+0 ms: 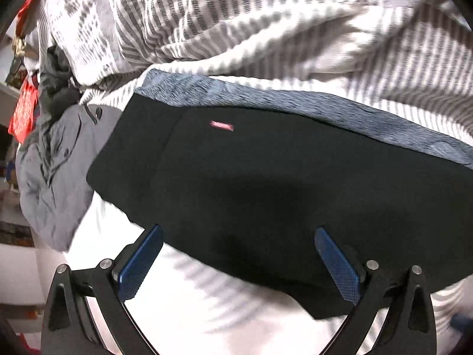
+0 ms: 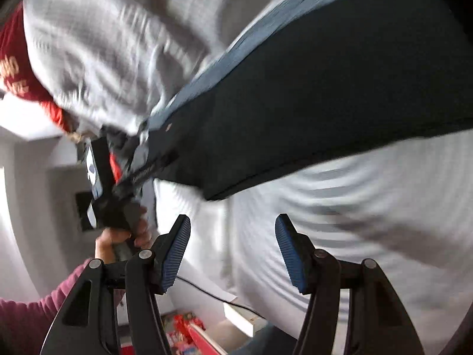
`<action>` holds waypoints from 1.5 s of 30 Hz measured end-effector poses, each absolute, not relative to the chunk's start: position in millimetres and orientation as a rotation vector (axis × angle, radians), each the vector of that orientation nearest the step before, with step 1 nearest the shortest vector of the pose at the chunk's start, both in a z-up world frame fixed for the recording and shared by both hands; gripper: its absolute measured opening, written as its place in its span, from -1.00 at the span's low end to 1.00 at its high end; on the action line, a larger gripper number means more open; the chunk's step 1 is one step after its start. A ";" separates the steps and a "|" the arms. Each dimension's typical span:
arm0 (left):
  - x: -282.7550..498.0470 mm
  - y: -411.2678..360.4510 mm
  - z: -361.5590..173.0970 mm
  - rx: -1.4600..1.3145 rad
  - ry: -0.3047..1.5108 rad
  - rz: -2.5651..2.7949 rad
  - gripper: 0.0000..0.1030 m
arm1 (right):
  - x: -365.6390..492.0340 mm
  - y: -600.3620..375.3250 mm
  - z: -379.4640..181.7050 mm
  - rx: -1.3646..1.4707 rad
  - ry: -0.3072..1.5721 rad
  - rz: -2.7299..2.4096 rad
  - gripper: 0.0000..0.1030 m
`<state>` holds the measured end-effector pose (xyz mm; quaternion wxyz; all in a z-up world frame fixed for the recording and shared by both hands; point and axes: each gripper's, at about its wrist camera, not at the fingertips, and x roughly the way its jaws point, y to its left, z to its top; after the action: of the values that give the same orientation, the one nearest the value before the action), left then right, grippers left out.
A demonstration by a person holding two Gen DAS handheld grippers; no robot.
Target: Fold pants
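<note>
Black pants [image 1: 266,183] lie flat on a grey-and-white striped bed cover [image 1: 236,23], stacked on a blue heathered garment [image 1: 266,100] whose edge shows behind them. A small red tag [image 1: 221,125] sits on the black cloth. My left gripper [image 1: 238,236] is open and empty, its blue pads [image 1: 139,266] at the near edge of the pants. In the right wrist view the black pants [image 2: 325,97] and blue garment [image 2: 251,41] lie ahead. My right gripper [image 2: 233,224] is open and empty, short of the pants' corner. The other hand with its gripper [image 2: 118,207] shows at the left.
A crumpled grey garment [image 1: 56,177] and a dark one [image 1: 56,88] lie left of the pants. Red items [image 1: 23,112] hang at the far left. In the right wrist view, the bed's edge, a white shelf [image 2: 242,316] with a cable and red boxes [image 2: 183,334] are below.
</note>
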<state>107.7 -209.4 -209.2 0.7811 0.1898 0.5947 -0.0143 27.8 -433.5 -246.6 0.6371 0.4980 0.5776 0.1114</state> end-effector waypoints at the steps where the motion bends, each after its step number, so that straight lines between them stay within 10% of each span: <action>1: 116.3 -204.7 -212.6 0.415 1.276 -0.039 1.00 | 34.6 -416.4 -251.1 1.132 1.320 0.275 0.24; 11: 147.3 -161.8 -238.7 0.396 1.261 -0.131 1.00 | 87.5 -339.8 -291.5 1.079 1.308 0.253 0.22; 15: 147.1 -159.4 -239.6 0.392 1.256 -0.168 1.00 | 97.9 -337.3 -304.2 1.135 1.341 0.181 -0.84; 22: 151.8 -152.1 -245.2 0.382 1.253 -0.209 1.00 | 72.1 -331.5 -302.3 1.094 1.399 0.158 -0.90; 27: 152.7 -153.2 -244.9 0.389 1.265 -0.218 1.00 | 43.3 -347.3 -287.5 1.159 1.382 0.189 -0.78; 31: 150.3 -164.2 -236.5 0.416 1.295 -0.195 1.00 | 27.0 -372.0 -256.7 1.133 1.346 0.158 0.06; 45: 100.8 -313.1 -201.9 0.459 1.217 -0.423 1.00 | -59.1 -514.7 -223.5 1.289 1.148 -0.162 0.07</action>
<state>100.8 -313.1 -201.9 0.7751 0.2120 0.5622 -0.1954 -59.1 -514.7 -223.5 0.6471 0.5668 0.5049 -0.0714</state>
